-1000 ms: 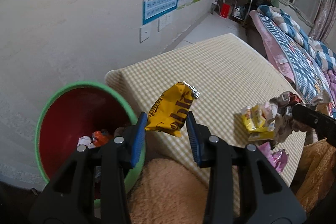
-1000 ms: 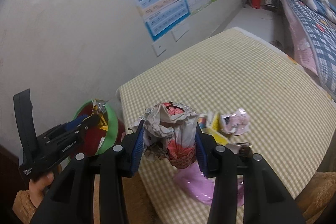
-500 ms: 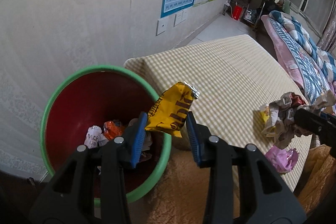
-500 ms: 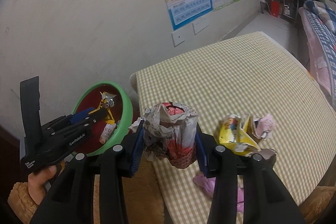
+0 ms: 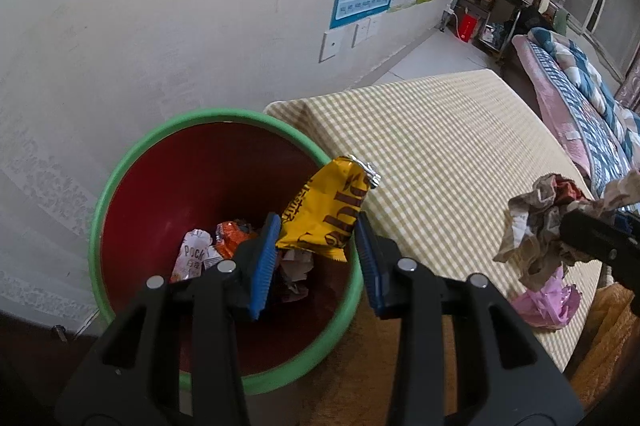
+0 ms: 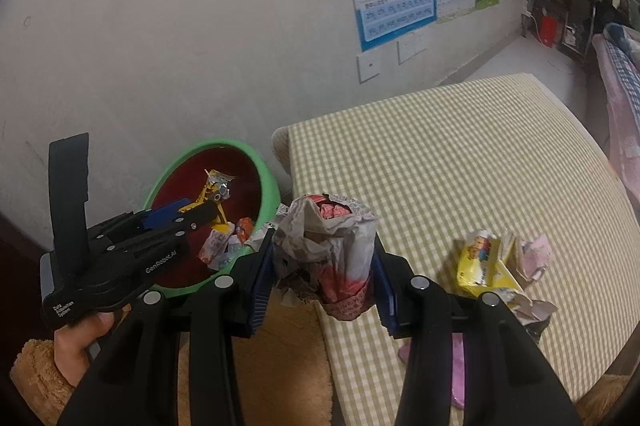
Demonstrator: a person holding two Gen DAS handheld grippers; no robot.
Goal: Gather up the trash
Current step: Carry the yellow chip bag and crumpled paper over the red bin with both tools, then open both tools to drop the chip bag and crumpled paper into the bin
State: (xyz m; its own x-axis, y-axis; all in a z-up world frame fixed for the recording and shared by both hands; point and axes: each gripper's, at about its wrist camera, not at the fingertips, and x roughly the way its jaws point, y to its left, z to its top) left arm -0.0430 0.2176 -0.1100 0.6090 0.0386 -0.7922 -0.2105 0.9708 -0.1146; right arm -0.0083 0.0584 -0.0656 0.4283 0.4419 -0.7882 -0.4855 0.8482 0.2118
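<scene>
My left gripper (image 5: 316, 258) is shut on a yellow snack wrapper (image 5: 326, 210) and holds it above the red bin with a green rim (image 5: 132, 162), which holds several wrappers. The bin (image 6: 268, 182) and left gripper (image 6: 192, 210) also show in the right wrist view. My right gripper (image 6: 324, 274) is shut on a crumpled paper wad with red inside (image 6: 332, 238), over the table's near left corner. The wad also shows in the left wrist view (image 5: 532, 226).
A table with a checked yellow cloth (image 6: 460, 154) stands right of the bin. On it lie a yellow wrapper (image 6: 484, 262), a pink wrapper (image 6: 536, 254) and a pink bag (image 5: 548, 302) at the edge. A wall is behind; a bed (image 5: 576, 86) is far right.
Both grippers have moved left toward the bin with their loads. The yellow wrapper is now over the bin opening. The paper wad is nearer the table's left corner.
</scene>
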